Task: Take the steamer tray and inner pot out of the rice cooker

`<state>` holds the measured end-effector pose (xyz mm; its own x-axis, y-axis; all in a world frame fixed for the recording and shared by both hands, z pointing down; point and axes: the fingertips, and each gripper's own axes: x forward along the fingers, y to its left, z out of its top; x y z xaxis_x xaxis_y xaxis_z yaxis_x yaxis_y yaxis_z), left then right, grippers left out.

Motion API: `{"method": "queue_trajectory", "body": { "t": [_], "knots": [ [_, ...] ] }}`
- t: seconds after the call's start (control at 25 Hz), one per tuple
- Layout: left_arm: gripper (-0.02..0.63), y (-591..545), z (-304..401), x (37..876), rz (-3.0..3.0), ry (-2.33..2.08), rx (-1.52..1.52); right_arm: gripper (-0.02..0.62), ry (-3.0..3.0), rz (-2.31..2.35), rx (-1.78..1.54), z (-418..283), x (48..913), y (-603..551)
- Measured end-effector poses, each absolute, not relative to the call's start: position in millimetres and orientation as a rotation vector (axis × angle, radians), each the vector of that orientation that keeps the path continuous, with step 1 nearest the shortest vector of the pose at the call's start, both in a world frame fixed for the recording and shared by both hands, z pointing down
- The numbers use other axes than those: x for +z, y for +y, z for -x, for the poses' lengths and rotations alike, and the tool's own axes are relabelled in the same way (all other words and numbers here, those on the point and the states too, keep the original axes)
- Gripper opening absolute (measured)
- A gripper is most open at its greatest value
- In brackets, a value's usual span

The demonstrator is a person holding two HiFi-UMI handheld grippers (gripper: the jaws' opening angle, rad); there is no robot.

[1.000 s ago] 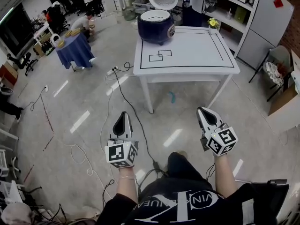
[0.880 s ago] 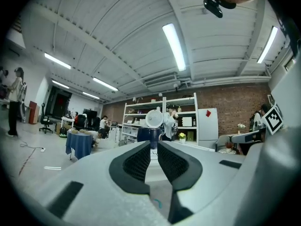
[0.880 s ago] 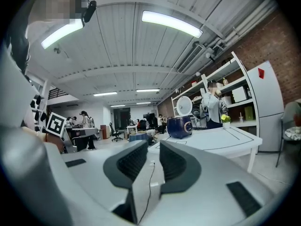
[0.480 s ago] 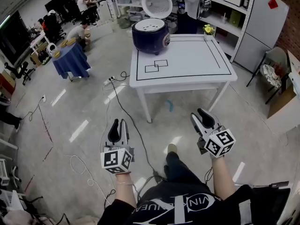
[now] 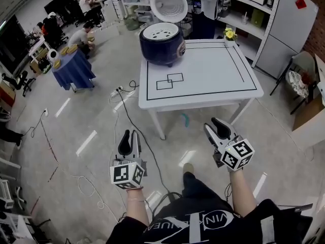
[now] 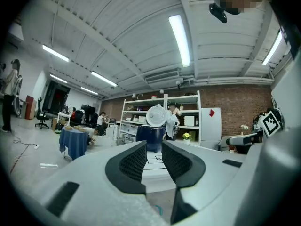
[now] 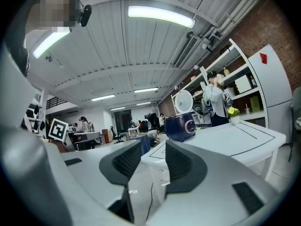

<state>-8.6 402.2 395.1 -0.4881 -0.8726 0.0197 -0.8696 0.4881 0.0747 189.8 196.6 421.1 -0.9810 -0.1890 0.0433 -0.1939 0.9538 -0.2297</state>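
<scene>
Rice cooker (image 5: 162, 43), lid up, on table (image 5: 213, 70) far-left corner; steamer tray (image 5: 161, 33) in its top. Left gripper (image 5: 130, 135), right gripper (image 5: 213, 125) well short of table, both empty, jaws just opening, left gap narrower.

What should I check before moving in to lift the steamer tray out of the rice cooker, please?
1. Lid open: ok, upright above the rice cooker.
2. Steamer tray exposed: ok, sitting in the cooker's top.
3. Inner pot: cannot tell, hidden under the tray.
4. Grippers free: ok, left gripper and right gripper have just been opening, nothing between their jaws.
5. Within reach: not ok, both are over the floor, short of the table.
6. Floor path: not ok, a cable crosses it.
</scene>
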Motion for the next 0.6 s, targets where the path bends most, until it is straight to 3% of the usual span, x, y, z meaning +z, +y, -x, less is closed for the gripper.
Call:
{"method": "queue_trajectory", "body": {
  "t": [0.6],
  "knots": [
    [0.080, 299.8, 90.4, 394.2, -1.528, -2.657, -0.086, 0.143, -3.065, -0.274, 0.384, -107.4, 422.5, 94.6]
  ]
}}
